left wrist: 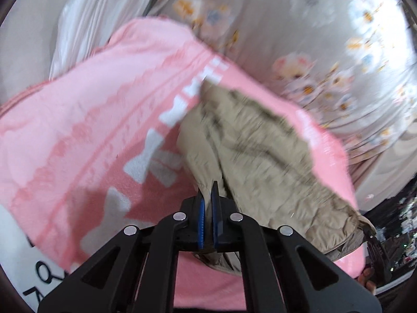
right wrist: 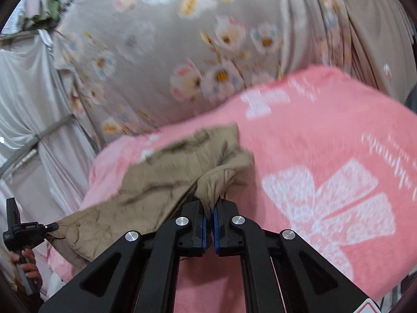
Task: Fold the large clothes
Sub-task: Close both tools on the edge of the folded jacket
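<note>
Item: khaki garment, quilted and creased, lying partly on a pink blanket with white bow shapes; one end is raised off it

Left gripper: clenched, a thin fold of the garment pinched between the blue pads; cloth runs away from it toward the far right

Right gripper: clenched on a bunched corner of the garment, which puffs out just above the jaws

Also in view: in the right wrist view the left gripper shows at the lower left edge, held by a hand, with the garment stretched from there to the right gripper (so both ends of one edge are taken up)

Backdrop: floral curtain behind the blanket; pale drape to one side; both views are smeared, detail uncertain

Step in hand: judged to be the lift, the garment gripped at two points and coming off the blanket, no fold laid yet

Next move calls for: keeping both grips firm and the held edge taut, then bringing it over the part that lies on the blanket, edges matched; slack between the grippers would likely leave a crooked fold
</note>
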The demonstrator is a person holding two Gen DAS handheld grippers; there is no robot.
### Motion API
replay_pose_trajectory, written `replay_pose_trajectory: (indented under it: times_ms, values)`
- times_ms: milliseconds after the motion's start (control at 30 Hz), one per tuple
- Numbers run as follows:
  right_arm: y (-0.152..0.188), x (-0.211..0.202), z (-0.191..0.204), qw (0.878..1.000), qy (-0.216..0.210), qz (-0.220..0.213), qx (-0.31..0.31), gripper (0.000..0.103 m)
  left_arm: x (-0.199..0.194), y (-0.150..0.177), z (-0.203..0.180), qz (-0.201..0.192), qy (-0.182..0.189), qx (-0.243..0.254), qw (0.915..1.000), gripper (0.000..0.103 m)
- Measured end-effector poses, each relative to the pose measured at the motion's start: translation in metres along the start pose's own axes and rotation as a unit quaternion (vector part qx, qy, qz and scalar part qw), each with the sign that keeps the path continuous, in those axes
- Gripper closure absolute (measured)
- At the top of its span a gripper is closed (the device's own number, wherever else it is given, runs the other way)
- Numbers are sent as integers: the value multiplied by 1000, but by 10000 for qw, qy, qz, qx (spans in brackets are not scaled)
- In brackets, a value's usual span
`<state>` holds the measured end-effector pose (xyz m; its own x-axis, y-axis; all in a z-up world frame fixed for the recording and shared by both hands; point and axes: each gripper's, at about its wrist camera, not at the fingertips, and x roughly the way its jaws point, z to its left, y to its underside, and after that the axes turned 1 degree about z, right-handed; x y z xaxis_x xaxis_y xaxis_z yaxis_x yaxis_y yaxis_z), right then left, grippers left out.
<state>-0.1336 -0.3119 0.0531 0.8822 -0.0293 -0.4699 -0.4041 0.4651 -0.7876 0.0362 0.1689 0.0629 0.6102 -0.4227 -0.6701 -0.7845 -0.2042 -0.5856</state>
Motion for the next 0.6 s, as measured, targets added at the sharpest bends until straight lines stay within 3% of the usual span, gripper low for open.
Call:
replay_pose_trajectory:
  times_ms: [133, 300, 367, 433, 500, 600]
  values:
    - [-30, -36, 3, 9973, -315, -648, 114, 100, -52, -15, -15, -694, 100, 219, 9973, 100]
    - [-71, -15, -3, 9936, -689, -839, 325, 100, -78, -54, -37, -1698, -462, 609, 9825, 103]
    - [-86, 20, -3, 9939, -762, -678, 413, 100, -54, -81, -45, -1692, -598, 590, 9820, 103]
    - [-92, 53, -3, 9954, -672, -478, 487, 100, -18, -96, -47, -1387, -767, 519, 9860, 103]
    - [-90, 71, 3, 9958, -708, -336, 477, 100, -1, -93, -47, -1013, -513, 535, 9921, 103]
    - [-87, 72, 16, 9981, -411, -448, 79, 100, 12, -73, -52, -659, -578, 792, 9930, 103]
